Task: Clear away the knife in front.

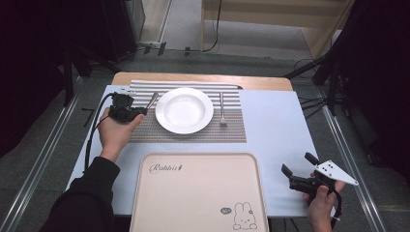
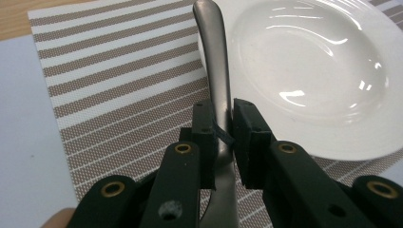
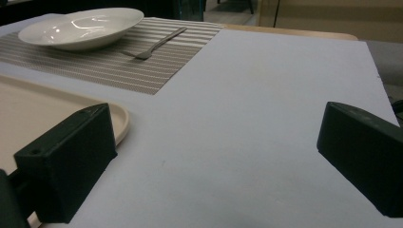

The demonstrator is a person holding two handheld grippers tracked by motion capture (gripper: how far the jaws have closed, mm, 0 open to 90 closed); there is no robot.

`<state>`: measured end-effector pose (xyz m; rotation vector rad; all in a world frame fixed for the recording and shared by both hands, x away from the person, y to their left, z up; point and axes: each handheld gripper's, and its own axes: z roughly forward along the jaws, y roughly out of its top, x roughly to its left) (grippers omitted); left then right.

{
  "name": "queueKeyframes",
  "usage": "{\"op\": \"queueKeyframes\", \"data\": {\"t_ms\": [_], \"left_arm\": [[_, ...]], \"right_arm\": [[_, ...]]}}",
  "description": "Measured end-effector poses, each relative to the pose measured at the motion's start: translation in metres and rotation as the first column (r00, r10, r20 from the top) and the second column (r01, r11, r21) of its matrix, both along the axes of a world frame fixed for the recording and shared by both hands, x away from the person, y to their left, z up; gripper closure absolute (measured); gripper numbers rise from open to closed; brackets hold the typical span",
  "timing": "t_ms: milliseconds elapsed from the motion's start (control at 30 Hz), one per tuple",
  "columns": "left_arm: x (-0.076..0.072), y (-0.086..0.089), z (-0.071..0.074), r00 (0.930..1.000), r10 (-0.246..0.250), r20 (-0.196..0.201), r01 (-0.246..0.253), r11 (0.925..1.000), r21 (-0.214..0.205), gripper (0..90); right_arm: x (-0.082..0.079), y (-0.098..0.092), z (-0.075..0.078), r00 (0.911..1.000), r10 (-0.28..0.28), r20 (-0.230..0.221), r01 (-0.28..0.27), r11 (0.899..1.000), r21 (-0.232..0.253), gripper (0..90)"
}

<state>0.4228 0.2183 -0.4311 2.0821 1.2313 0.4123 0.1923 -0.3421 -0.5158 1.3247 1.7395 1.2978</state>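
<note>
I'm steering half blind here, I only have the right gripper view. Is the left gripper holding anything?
Observer: Yes. The left gripper is shut on the handle of a metal utensil.
Operator: Where is that relative to the plate?
Observer: In the high view it is just left of the white plate, at the left end of the striped placemat.
Operator: Is anything lying on the tray?
Observer: No, the tray is bare apart from a printed rabbit in its near right corner.
</note>
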Motion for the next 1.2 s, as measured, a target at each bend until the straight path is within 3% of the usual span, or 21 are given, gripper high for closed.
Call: {"op": "queueKeyframes", "data": {"t_ms": [667,1200], "left_arm": [[-0.056,-0.001,-0.009,0.9983,-0.05,0.029,0.051,0.9976,-0.048,79.8],[-0.099,-0.006,-0.004,0.9918,-0.107,0.071,0.111,0.9916,-0.065,79.7]], "right_arm": [[-0.001,0.001,0.0,1.0,0.001,0.005,-0.001,1.0,-0.007,0.0],[-0.001,0.001,0.0,1.0,0.0,0.003,0.0,1.0,-0.01,0.0]]}}
